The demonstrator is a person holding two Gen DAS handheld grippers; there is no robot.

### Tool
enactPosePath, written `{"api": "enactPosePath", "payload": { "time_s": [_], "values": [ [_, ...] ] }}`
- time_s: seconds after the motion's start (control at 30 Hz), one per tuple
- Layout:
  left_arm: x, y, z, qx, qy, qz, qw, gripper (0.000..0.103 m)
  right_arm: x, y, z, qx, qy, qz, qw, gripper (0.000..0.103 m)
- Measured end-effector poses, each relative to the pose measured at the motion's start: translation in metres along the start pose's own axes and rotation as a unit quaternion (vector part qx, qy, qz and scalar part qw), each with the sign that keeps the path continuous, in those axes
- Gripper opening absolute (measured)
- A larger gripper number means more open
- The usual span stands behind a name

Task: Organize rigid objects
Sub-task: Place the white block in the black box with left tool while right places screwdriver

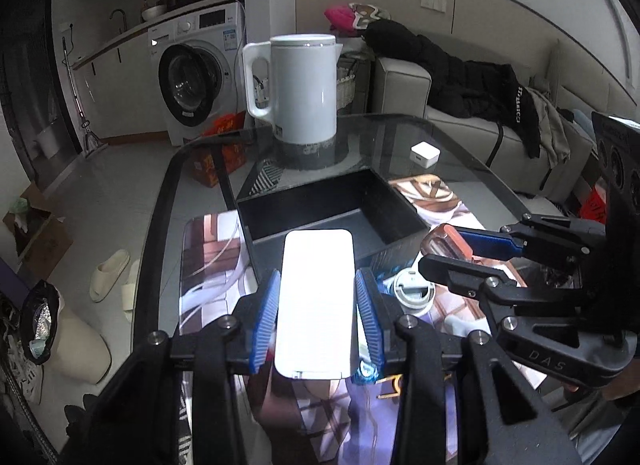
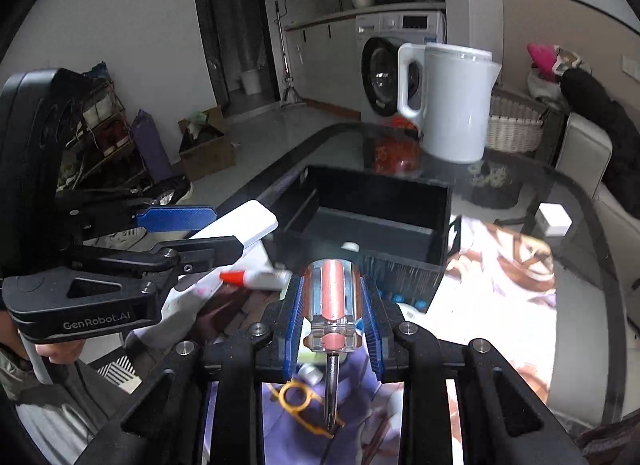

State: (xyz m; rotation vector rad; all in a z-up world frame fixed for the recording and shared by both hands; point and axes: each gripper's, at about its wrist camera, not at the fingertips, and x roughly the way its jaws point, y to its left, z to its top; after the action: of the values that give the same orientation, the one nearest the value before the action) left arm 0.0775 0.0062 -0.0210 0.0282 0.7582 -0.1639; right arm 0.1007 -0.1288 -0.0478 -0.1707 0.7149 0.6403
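Screwdriver (image 2: 331, 315): held lifted in the right tongs (image 2: 332, 325), just short of the near wall of the black box (image 2: 400, 221); the clear-and-red handle is clamped between the blue pads, the steel shaft pointing back toward the holder.
Screwdriver handling: judged stiff and moderately light; the smooth plastic handle may be slippery, so a grip across its thick middle is judged best, as held now.
White slab (image 1: 316, 301): a flat, rounded white rectangle, clamped by its long edges in the left tongs (image 1: 317, 317), its far end reaching over the near wall of the black box.
White slab handling: judged rigid and light, with smooth faces; what it is cannot be told, so it is best treated as breakable.
Black box: open-topped, largely empty, seated on the glass surface (image 1: 460, 153); a small pale item lies by its near wall inside.
Loose items near the box: a red-capped tube (image 2: 256, 279) and a white round lid (image 1: 414, 291) lie just before its near wall.
Open room: free space is seen above the box; both tongs are close together, so a clash is judged possible.
Edges: the kettle (image 1: 304, 89) stands beyond the box's far wall, and a small white cube (image 1: 425, 154) sits apart from it, toward the sofa.
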Motion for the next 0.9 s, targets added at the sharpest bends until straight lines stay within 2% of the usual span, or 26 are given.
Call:
{"api": "enactPosePath", "payload": {
  "time_s": [0.1, 0.27, 0.43, 0.5, 0.63, 0.73, 0.77, 0.8, 0.9],
  "values": [
    [0.008, 0.000, 0.015, -0.012, -0.019, 0.000, 0.9997, 0.037, 0.002, -0.008, 0.017, 0.012, -0.021, -0.008, 1.000, 0.027],
    [0.034, 0.004, 0.030, -0.037, -0.020, 0.007, 0.9991, 0.037, 0.024, -0.030, 0.038, 0.042, -0.034, -0.015, 0.998, 0.027],
    [0.069, 0.010, 0.034, -0.052, -0.006, 0.015, 0.9985, 0.037, 0.052, -0.057, 0.046, 0.093, -0.036, -0.007, 0.995, 0.027],
    [0.084, 0.009, 0.033, -0.048, 0.012, 0.013, 0.9987, 0.037, 0.060, -0.061, 0.049, 0.100, -0.036, -0.009, 0.994, 0.027],
    [0.108, 0.005, 0.022, -0.038, 0.056, 0.010, 0.9977, 0.037, 0.080, -0.066, 0.046, 0.099, -0.011, -0.031, 0.995, 0.027],
    [0.116, -0.001, 0.014, -0.022, 0.072, 0.016, 0.9970, 0.037, 0.090, -0.067, 0.040, 0.098, 0.015, -0.037, 0.994, 0.027],
    [0.117, -0.005, 0.011, -0.011, 0.079, 0.016, 0.9967, 0.022, 0.093, -0.066, 0.039, 0.092, 0.022, -0.034, 0.995, 0.027],
    [0.117, -0.008, 0.009, -0.003, 0.078, 0.012, 0.9969, 0.016, 0.097, -0.063, 0.038, 0.081, 0.035, -0.033, 0.996, 0.027],
    [0.113, -0.011, 0.007, 0.008, 0.080, 0.018, 0.9966, 0.015, 0.105, -0.056, 0.034, 0.064, 0.074, -0.031, 0.995, 0.027]
  ]
}}
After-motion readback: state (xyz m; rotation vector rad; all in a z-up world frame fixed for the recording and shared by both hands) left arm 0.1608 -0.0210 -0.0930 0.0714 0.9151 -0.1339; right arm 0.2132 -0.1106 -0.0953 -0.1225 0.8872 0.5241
